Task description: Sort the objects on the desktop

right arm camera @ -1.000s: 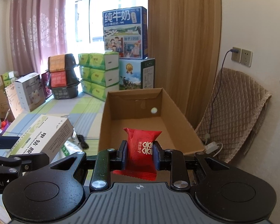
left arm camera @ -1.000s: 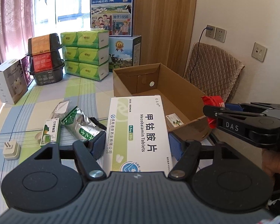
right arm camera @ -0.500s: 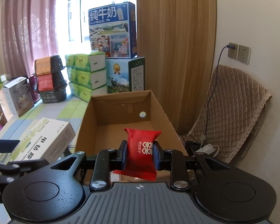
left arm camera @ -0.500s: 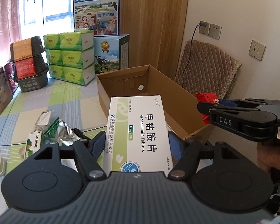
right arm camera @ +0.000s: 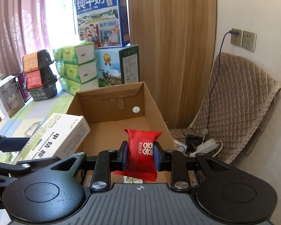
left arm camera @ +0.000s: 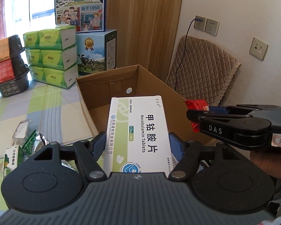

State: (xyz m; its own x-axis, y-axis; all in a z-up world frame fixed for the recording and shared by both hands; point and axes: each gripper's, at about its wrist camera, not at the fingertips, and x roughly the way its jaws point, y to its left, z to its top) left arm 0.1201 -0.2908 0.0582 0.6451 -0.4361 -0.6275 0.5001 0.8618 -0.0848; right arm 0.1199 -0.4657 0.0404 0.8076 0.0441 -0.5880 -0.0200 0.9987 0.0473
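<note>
The left claw (left arm camera: 137, 146) is clenched on a white medicine box (left arm camera: 138, 135), its blue pads pressed against the two long sides, and the box points forward over the near left part of an open cardboard box (left arm camera: 155, 86) that stands on the tabletop (left arm camera: 52, 108). The right claw (right arm camera: 140, 154) grips a red snack packet (right arm camera: 141, 148) between its pads, the packet upright with its crimped top edge above the fingers, held above the near right part of the same cardboard box. In the right wrist view the medicine box (right arm camera: 60, 135) shows to the left of the packet, tilted, with its far end over the box's left wall (right arm camera: 73, 105), and a small white and green packet (right arm camera: 131, 180) is partly seen just below the red one; whether it lies on the box floor cannot be told. In the left wrist view the right claw (left arm camera: 191, 114) comes in from the right with the red packet (left arm camera: 196, 105) at its tip, and part of a hand (left arm camera: 267, 163) shows under it. Left of the cardboard box, on the checked tabletop, lie a silver and green foil pouch (left arm camera: 35, 142), a small green and white carton (left arm camera: 9, 159) and a clear wrapper (left arm camera: 21, 131). Further back stand green tissue packs (left arm camera: 50, 56), milk cartons (left arm camera: 82, 5) and stacked dark baskets (left arm camera: 7, 69)
</note>
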